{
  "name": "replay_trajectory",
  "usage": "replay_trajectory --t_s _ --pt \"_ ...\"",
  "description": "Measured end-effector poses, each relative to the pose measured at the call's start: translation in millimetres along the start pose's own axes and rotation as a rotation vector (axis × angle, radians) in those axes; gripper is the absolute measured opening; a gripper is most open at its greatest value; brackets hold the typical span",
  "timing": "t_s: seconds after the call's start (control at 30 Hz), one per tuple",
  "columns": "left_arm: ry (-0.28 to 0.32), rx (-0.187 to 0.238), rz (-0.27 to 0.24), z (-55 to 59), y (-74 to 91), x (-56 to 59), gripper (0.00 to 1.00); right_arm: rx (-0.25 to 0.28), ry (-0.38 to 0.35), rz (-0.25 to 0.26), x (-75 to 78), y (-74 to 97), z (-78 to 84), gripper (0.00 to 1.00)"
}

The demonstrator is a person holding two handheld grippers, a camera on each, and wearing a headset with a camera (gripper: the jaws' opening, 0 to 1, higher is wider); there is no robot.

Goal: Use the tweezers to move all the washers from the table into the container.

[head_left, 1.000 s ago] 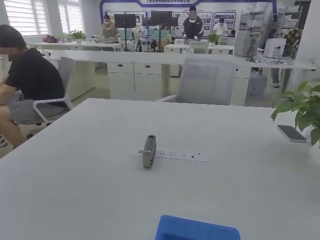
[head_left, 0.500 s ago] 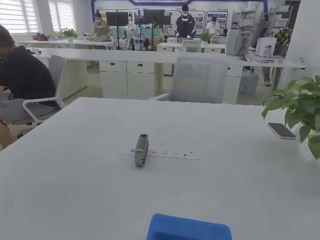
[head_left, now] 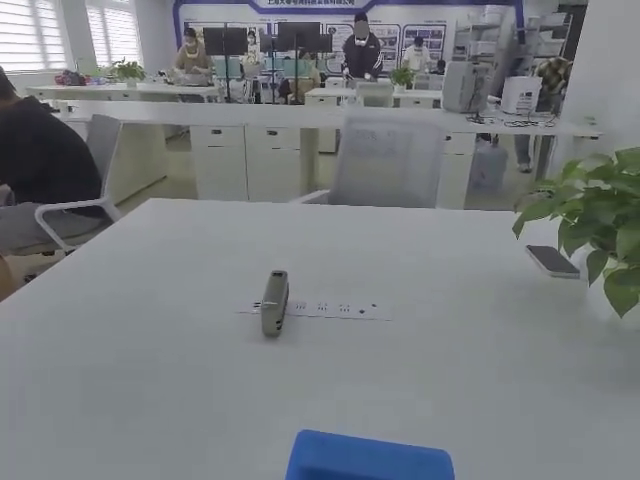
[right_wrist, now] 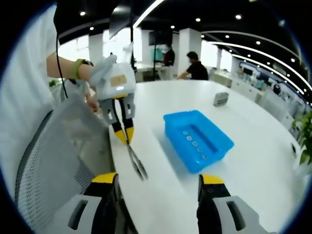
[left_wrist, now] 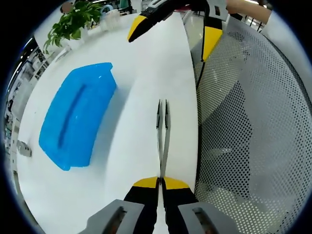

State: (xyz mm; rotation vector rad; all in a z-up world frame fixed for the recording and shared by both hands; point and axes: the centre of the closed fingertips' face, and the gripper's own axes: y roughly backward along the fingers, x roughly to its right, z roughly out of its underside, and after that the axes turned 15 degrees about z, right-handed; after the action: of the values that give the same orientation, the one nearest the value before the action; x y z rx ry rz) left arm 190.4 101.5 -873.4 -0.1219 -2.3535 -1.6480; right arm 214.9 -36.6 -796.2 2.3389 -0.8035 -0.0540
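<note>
Tweezers (left_wrist: 162, 131) sit clamped in the left gripper (left_wrist: 159, 183), tips pointing ahead, ready for picking. Right gripper (right_wrist: 158, 179) hangs wide apart, empty (spare hand, I guess). Blue container (left_wrist: 75, 117) lies ahead-left on the table (left_wrist: 141, 73), with what look like washers (right_wrist: 192, 139) in a row inside.

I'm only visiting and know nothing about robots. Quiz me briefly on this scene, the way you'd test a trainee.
1. True or false: the left gripper is shut on the tweezers.
2. What colour is the container on the table? A red, B blue, C green.
3. Fill in: the jaws of the right gripper stand ____.
Key: 1 true; 2 B; 3 open.
</note>
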Motion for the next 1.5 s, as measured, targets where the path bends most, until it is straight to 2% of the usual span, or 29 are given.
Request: replay_trajectory --t_s 0.07,0.23,0.3,0.33,0.4,0.47,0.5,0.53,0.6,0.63,0.67,0.73,0.77,0.83,0.93,1.0,1.1,1.23,1.3,1.37,1.5 --pt "0.025 0.036 -0.001 -0.2 1.2 1.6 0.06 0.007 -0.01 0.011 2.6 1.8 -0.7 0.66" --pt "0.104 0.171 -0.02 -3.8 10.3 6.6 0.19 0.024 -0.046 0.043 10.0 5.7 -2.7 0.69" --pt "0.128 0.266 -0.077 -7.3 21.9 2.8 0.33 0.047 -0.069 0.064 15.3 6.8 -5.9 0.71" --pt "0.146 0.298 -0.081 -7.8 25.5 3.4 0.38 0.053 -0.08 0.071 16.7 7.5 -7.0 0.72" --pt "0.176 0.358 -0.098 -8.3 34.2 3.5 0.43 0.071 -0.103 0.09 21.5 8.7 -8.5 0.74" --pt "0.193 0.437 -0.145 -10.2 47.7 0.4 0.46 0.084 -0.125 0.105 24.9 10.0 -10.1 0.76" --pt "0.198 0.489 -0.174 -12.6 56.5 -1.3 0.48 0.095 -0.135 0.117 27.3 11.2 -11.7 0.77" --pt "0.207 0.522 -0.191 -13.5 61.8 -2.5 0.51 0.102 -0.143 0.126 29.6 11.7 -12.1 0.78" --pt "0.217 0.627 -0.224 -20.0 76.0 -4.0 0.62 0.126 -0.159 0.146 34.2 14.0 -15.7 0.81" --pt "0.226 0.705 -0.236 -25.5 84.6 -4.2 0.67 0.147 -0.172 0.159 37.3 15.7 -19.1 0.82" --pt "0.247 0.749 -0.253 -26.8 90.8 -5.5 0.72 0.161 -0.181 0.167 39.6 17.0 -21.3 0.82" --pt "0.283 0.835 -0.289 -28.4 103.3 -8.5 0.75 0.191 -0.209 0.187 45.2 20.3 -26.6 0.84" --pt "0.297 0.91 -0.299 -33.4 113.2 -6.8 0.77 0.197 -0.214 0.191 46.3 21.0 -27.6 0.85" --pt "0.315 1.007 -0.329 -36.0 126.6 -7.9 0.8 0.235 -0.229 0.213 51.0 24.7 -34.4 0.88" --pt "0.347 1.191 -0.394 -39.4 154.9 -8.2 0.9 0.327 -0.238 0.289 65.4 31.7 -47.5 0.97" --pt "0.355 1.264 -0.457 -36.8 169.8 -9.5 0.97 0.369 -0.267 0.318 72.0 37.5 -54.4 0.99" --pt "0.359 1.313 -0.533 -29.8 183.4 -10.2 0.99 0.413 -0.296 0.356 80.5 45.2 -59.5 0.99" --pt "0.36 1.374 -0.64 -22.8 201.1 -9.6 0.99 0.438 -0.35 0.396 90.4 53.0 -59.7 0.99" --pt "0.36 1.4 -0.663 -22.3 206.1 -8.4 0.99 0.445 -0.377 0.416 96.0 56.3 -58.2 0.99" --pt "0.37 1.406 -0.673 -20.8 207.3 -9.5 0.99 0.453 -0.407 0.428 100.8 59.8 -56.8 0.99" --pt "0.371 1.392 -0.7 -17.8 208.6 -10.8 0.99 0.467 -0.456 0.449 108.1 64.5 -55.4 0.99"
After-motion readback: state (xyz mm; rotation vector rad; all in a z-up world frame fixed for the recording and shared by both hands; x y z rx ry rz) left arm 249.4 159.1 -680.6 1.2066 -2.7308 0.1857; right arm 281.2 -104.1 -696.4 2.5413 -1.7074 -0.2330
